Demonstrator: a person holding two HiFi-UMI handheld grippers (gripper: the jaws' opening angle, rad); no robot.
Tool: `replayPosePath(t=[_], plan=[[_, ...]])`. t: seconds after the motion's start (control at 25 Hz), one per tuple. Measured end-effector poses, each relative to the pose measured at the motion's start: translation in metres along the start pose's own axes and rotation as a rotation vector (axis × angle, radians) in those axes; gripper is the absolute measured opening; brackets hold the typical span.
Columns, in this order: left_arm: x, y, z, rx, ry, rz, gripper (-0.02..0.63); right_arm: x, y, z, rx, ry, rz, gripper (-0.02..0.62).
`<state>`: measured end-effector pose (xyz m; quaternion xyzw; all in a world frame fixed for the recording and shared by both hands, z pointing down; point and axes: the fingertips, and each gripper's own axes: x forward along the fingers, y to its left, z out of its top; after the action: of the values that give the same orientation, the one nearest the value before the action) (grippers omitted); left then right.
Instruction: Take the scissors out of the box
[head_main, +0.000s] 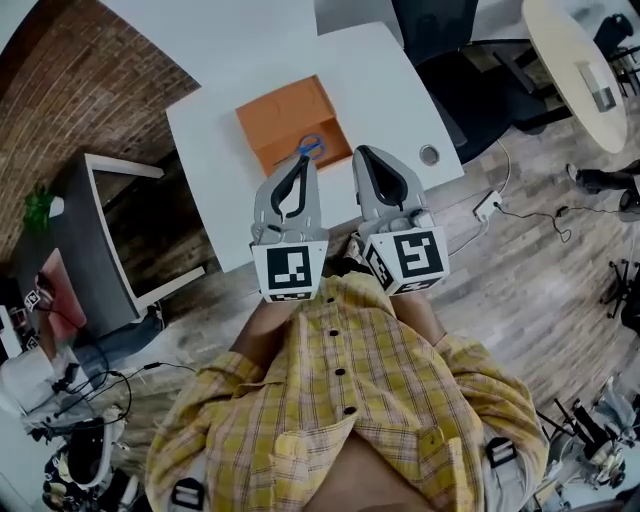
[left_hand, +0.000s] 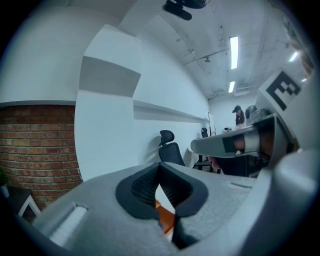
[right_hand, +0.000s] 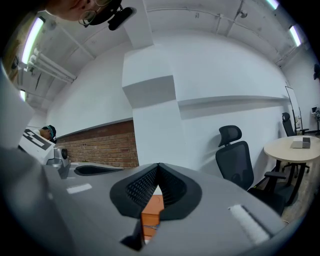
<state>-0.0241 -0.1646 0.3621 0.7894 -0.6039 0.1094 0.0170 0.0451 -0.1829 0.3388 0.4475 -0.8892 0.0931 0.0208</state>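
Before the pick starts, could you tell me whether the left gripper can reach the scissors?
Likely yes: the scissors lie at the near edge of the box, just ahead of the left gripper, nothing between. Its fingers are shut and must open first.

It is an office: white desks (head_main: 385, 85), black swivel chairs (right_hand: 236, 156) and long ceiling lights (left_hand: 233, 50).
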Motion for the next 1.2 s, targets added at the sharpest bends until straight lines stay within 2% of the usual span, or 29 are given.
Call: replayPosePath(t=[0.4,0.6,0.88,1.2], plan=[[0.021,-0.009,0.005,-0.002,0.017,0.090,0.000,0.013,-0.024,0.004,0.010,0.012,0.090,0.005],[0.028,-0.005,0.000,0.029,0.049,0.115,0.000,0.020,-0.029,-0.002,0.014,0.029,0.100,0.005],[0.044,0.015,-0.023,0.049,0.112,0.097,0.000,0.036,-0.032,-0.016,0.032,0.069,0.057,0.005],[0.067,0.023,-0.071,0.118,0.250,-0.021,0.000,0.056,-0.022,-0.035,0.039,0.116,0.022,0.005]])
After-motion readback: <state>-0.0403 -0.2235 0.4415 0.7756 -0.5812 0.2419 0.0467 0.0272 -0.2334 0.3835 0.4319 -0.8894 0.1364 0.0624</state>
